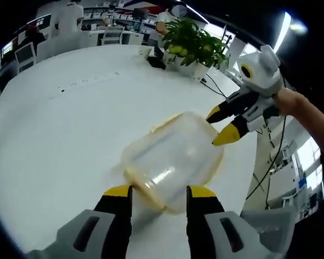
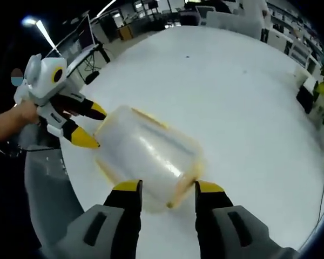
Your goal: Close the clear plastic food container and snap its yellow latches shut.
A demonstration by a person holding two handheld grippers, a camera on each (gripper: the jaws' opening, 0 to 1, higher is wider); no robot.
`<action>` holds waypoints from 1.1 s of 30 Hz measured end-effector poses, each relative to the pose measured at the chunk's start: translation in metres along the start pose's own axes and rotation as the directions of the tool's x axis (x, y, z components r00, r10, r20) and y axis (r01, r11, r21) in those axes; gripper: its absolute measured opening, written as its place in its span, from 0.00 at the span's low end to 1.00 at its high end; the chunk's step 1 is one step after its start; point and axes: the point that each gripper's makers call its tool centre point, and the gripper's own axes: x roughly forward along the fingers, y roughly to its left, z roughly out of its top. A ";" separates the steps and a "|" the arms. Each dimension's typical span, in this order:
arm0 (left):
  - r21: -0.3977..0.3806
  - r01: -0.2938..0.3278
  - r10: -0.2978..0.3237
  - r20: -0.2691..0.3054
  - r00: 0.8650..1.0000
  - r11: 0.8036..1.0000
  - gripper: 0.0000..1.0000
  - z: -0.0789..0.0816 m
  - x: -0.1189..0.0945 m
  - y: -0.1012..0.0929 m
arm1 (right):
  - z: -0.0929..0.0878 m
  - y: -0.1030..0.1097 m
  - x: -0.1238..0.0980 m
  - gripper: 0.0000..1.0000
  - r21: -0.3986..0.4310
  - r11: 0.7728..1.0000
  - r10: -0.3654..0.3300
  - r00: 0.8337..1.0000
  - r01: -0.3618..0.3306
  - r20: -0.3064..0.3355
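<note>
Left gripper: the grey two-jaw gripper with yellow-tipped black jaws [image 1: 159, 193] rises from the bottom of the left gripper view, jaws parted; in the right gripper view it reaches in from the left [image 2: 93, 128].
Right gripper: a matching grey, yellow-tipped gripper [image 2: 167, 189], jaws apart; in the left gripper view [image 1: 220, 125] it enters from the right.
Arm: a bare forearm [image 1: 308, 116] trails behind it.
</note>
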 end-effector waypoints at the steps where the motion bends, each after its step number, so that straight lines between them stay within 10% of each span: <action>1: -0.014 -0.002 0.002 0.000 1.000 1.000 0.35 0.000 0.001 -0.001 | 0.000 0.000 0.000 0.37 0.001 1.000 0.002 1.000 -0.002 0.003; 8: -0.028 -0.001 0.002 0.012 1.000 1.000 0.33 0.000 0.002 -0.001 | -0.001 0.002 0.001 0.34 0.020 1.000 0.023 0.999 -0.023 0.023; 10: -0.054 -0.006 0.007 0.024 1.000 0.999 0.31 0.001 0.002 -0.001 | -0.010 0.003 0.005 0.31 0.178 0.984 0.020 1.000 -0.020 -0.001; 12: -0.149 0.015 -0.012 0.022 1.000 0.989 0.28 0.000 0.010 -0.002 | -0.009 0.005 0.010 0.31 0.088 0.994 0.056 0.998 -0.058 0.029; 33: -0.083 0.022 -0.022 0.006 1.000 0.996 0.29 -0.004 0.000 0.004 | -0.004 0.011 0.006 0.32 0.146 0.989 0.011 0.999 -0.019 0.053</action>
